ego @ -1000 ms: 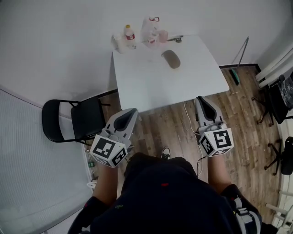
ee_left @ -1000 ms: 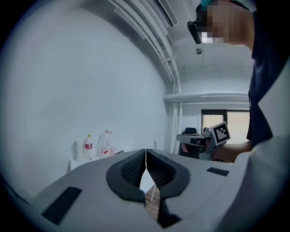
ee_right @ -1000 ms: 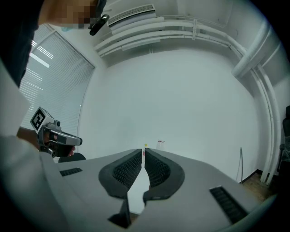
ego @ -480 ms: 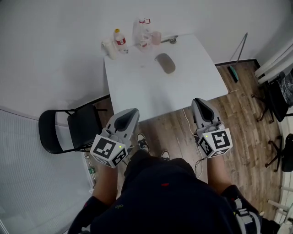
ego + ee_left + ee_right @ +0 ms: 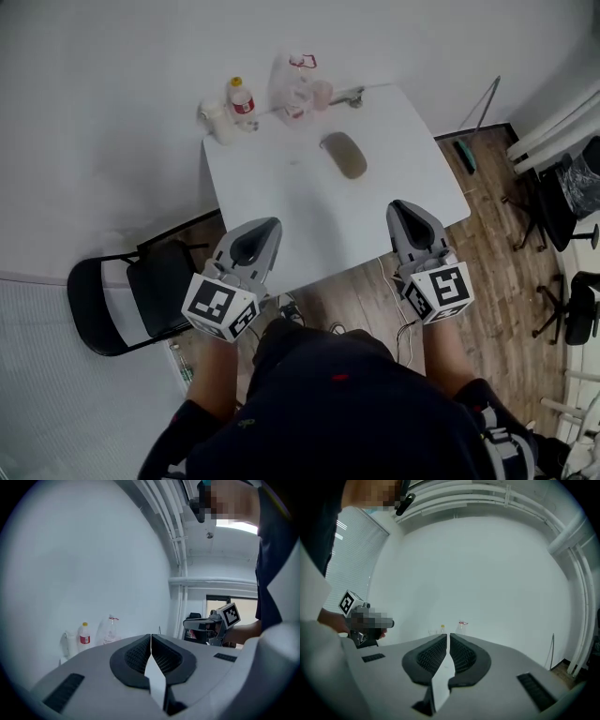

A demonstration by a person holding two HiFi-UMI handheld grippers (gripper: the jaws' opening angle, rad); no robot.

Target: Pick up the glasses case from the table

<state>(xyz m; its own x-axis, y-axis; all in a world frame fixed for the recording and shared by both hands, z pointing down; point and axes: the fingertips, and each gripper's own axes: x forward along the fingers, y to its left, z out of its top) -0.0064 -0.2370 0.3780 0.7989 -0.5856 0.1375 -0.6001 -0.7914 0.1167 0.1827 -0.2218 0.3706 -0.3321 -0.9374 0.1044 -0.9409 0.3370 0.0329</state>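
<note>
White-walled room, wood floor [image 5: 342,291], and a white tabletop [image 5: 281,202] pushed up against the wall. The glasses case [image 5: 343,155] is a greyish oval lying flat on the far half of that tabletop. It sits just in front of the clutter along the back edge: a small bottle with a red label [image 5: 241,100], a clear plastic bottle [image 5: 291,80] and a pinkish cup [image 5: 322,94]. A black folding chair [image 5: 131,300] stands off the tabletop's left side.

The person holds both grippers at the near edge of the tabletop, well apart from the case. The left gripper [image 5: 265,225] has its fingers [image 5: 136,656] clenched together with nothing between them. Same deal on the right gripper [image 5: 401,206]: fingers [image 5: 429,658] pressed together, empty. Both point roughly toward the wall.
</note>
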